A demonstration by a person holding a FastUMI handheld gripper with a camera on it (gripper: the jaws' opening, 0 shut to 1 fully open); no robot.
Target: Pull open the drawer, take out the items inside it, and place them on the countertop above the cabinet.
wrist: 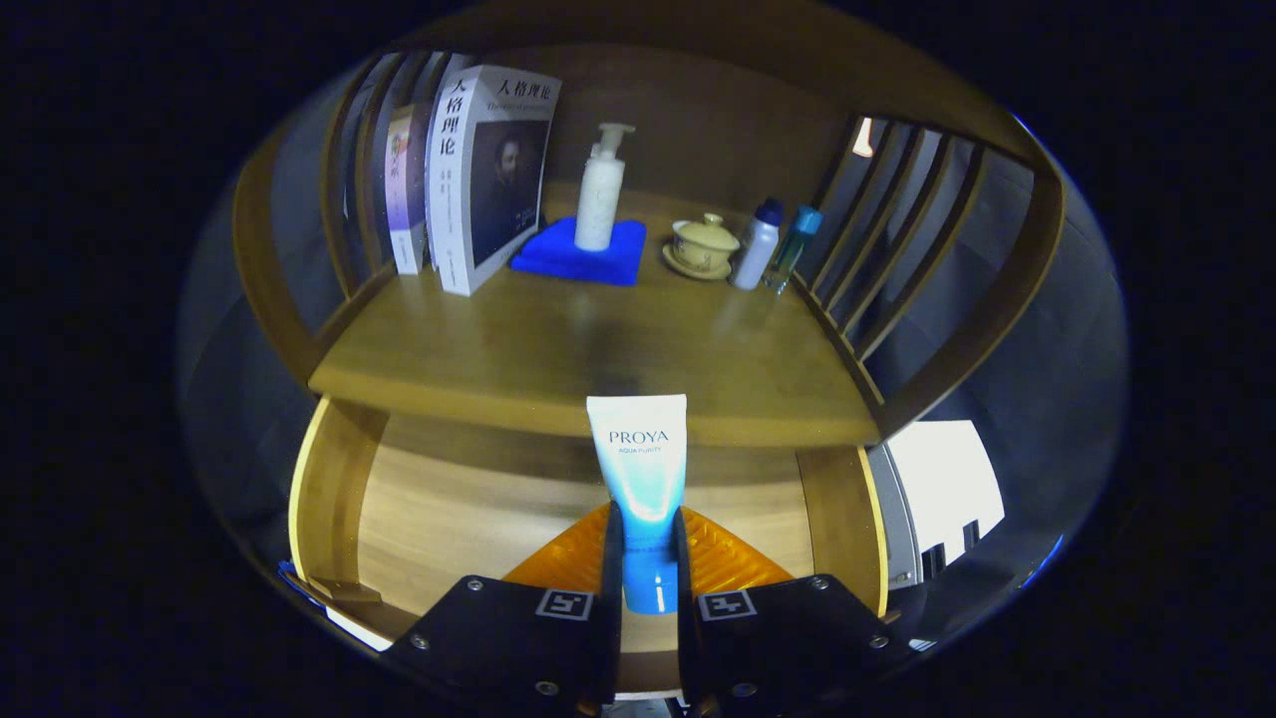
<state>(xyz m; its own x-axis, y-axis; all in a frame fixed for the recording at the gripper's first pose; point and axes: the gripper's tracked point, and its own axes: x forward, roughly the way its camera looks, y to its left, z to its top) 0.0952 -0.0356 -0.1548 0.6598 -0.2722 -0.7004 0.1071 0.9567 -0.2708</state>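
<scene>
The gripper (pixel 648 558) is clamped on a white-and-blue cosmetic tube (pixel 640 489), one finger pressing on each side of its lower, bluer section. The tube stands upright between the fingers, long axis vertical, its flat crimped end uppermost and its blue cap end down near the finger bases. Its printed face is turned toward the camera and carries the brand "PROYA" with a smaller line beneath, apparently "AQUA PURITY", though that print is fine and not certain.

The tube is held above the open drawer (pixel 449 519), whose light wooden floor and side walls lie beneath and to either side of the fingers. An orange ribbed item (pixel 558 563) rests on the drawer floor directly behind the fingers; what it is cannot be determined. The tube's upper end overlaps the front edge of the countertop (pixel 558 349) and does not rest on it.

At the rear of the countertop, well beyond the tube: upright books (pixel 488 170) at the left, the front cover bearing large Chinese characters and a portrait; a white pump bottle (pixel 601 194) standing on a folded blue cloth (pixel 583 257); a lidded cream cup on a saucer (pixel 704 247); a white bottle with a blue cap (pixel 758 244); and a teal-capped clear bottle (pixel 794 247) just beside it, against the slatted side rail (pixel 877 229).
</scene>
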